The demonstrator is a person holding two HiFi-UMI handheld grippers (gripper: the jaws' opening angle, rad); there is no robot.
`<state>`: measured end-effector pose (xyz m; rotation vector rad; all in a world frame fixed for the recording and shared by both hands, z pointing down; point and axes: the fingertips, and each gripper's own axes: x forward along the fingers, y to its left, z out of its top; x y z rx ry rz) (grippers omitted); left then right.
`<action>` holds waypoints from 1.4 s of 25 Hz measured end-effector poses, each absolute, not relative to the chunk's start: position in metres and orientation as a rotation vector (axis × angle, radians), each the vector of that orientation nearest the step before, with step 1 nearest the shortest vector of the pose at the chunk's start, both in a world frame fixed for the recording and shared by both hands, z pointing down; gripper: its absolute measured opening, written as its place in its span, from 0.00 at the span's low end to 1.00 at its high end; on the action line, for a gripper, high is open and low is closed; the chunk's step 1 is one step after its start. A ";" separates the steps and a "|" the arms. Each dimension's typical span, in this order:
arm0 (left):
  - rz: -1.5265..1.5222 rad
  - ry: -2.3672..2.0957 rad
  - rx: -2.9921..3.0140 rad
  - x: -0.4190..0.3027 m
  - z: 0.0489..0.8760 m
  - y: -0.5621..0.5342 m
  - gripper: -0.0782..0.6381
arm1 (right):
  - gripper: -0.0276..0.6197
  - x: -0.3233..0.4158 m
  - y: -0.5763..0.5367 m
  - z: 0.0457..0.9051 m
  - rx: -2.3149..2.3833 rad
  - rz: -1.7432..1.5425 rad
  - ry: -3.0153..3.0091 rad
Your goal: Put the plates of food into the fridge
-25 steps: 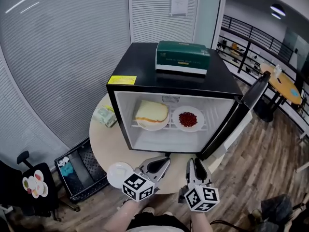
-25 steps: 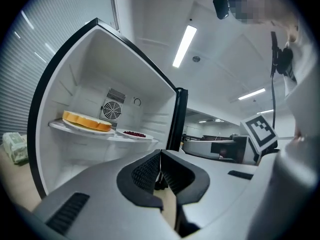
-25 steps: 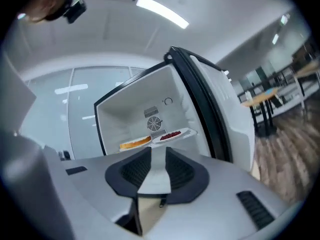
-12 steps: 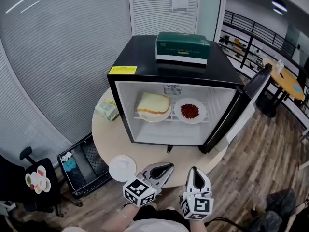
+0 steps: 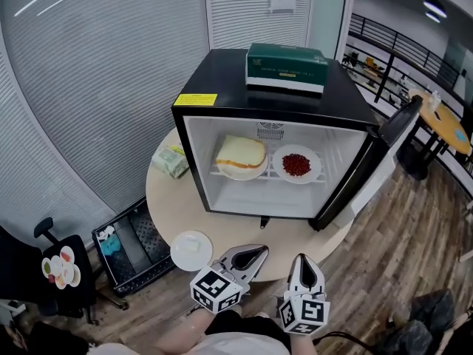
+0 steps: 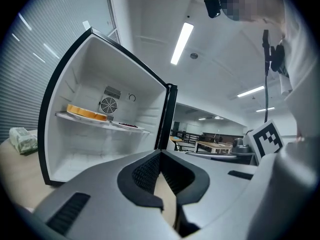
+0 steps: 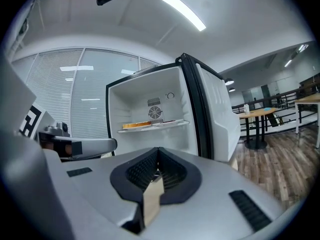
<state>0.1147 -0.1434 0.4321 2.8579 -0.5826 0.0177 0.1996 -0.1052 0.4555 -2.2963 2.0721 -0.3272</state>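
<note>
A black mini fridge (image 5: pixel 222 80) stands on a round beige table (image 5: pixel 174 205) with its door (image 5: pixel 373 170) swung open to the right. On its white shelf sit a plate with a sandwich (image 5: pixel 240 157) and, to its right, a plate of red food (image 5: pixel 297 164). Both plates also show far off in the left gripper view, the sandwich plate (image 6: pixel 87 114) leftmost. A small white plate (image 5: pixel 191 250) lies at the table's near edge. My left gripper (image 5: pixel 259 252) and right gripper (image 5: pixel 303 263) hover side by side before the table, both shut and empty.
A green box (image 5: pixel 287 68) lies on the fridge top. A crumpled green packet (image 5: pixel 171 160) sits on the table left of the fridge. On the floor at the left are a black crate (image 5: pixel 126 246) and a chair (image 5: pixel 52 268). Another round table (image 5: pixel 446 128) stands far right.
The right gripper's jaws have closed. Both grippers have drawn back from the fridge toward the table's near edge. The plates in the fridge have not moved.
</note>
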 end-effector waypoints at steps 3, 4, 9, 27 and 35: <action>0.020 -0.597 2.858 0.112 0.432 -0.144 0.12 | 0.05 0.202 -0.104 0.460 -2.267 -0.375 2.049; 0.018 -0.610 2.856 0.110 0.432 -0.144 0.12 | 0.05 0.200 -0.105 0.461 -2.242 -0.399 2.052; 0.016 -0.777 2.806 0.074 0.439 -0.147 0.12 | 0.05 0.166 -0.118 0.478 -2.038 -0.613 2.156; -0.067 -1.544 2.333 -0.151 0.494 -0.117 0.12 | 0.06 -0.010 -0.125 0.564 -1.304 -1.555 2.126; -0.013 -1.594 2.238 -0.190 0.524 -0.104 0.12 | 0.23 -0.085 -0.118 0.609 -1.005 -1.902 1.735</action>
